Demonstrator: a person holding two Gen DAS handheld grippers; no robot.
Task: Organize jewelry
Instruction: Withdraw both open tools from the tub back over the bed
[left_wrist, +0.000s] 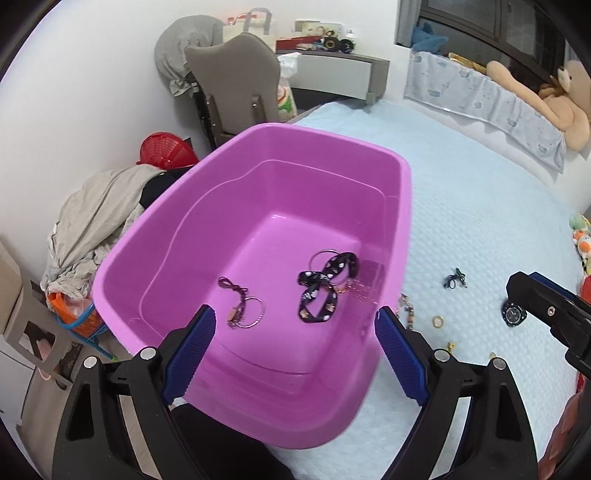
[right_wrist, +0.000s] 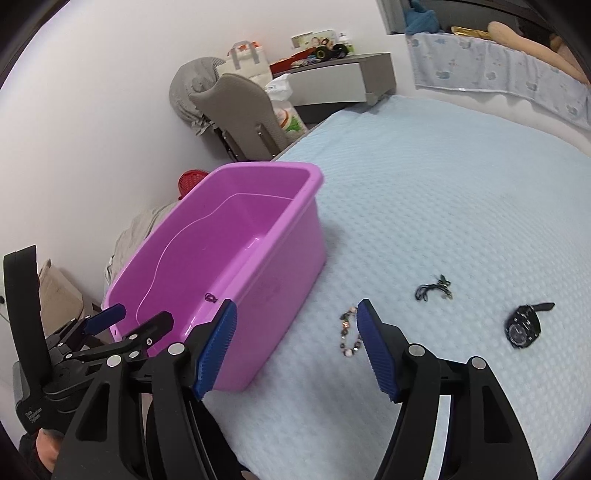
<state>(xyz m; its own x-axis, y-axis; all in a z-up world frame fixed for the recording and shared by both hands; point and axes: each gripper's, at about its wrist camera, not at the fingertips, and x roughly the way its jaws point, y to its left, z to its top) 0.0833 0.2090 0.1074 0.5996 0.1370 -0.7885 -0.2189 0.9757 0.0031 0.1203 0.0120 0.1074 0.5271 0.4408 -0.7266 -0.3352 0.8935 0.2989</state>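
A pink plastic tub (left_wrist: 400, 236) (right_wrist: 295, 236) stands on the blue bed cover. In it lie a black patterned strap with rings (left_wrist: 325, 288) and a maroon cord with a silver ring (left_wrist: 243, 308). My left gripper (left_wrist: 295, 328) is open and empty above the tub's near rim. My right gripper (right_wrist: 295, 325) is open and empty, just right of the tub, over a beaded bracelet (right_wrist: 349, 334). On the bed to the right lie a dark cord necklace (right_wrist: 434, 290) (left_wrist: 454, 278), a black watch (right_wrist: 522, 326) (left_wrist: 513, 314) and a gold ring (left_wrist: 438, 321).
The bed (right_wrist: 461, 206) stretches right and back, with plush toys (left_wrist: 554, 99) along the far side. A grey chair (left_wrist: 236, 88), a red basket (left_wrist: 166, 149) and a pile of laundry (left_wrist: 92, 221) stand off the bed's left edge.
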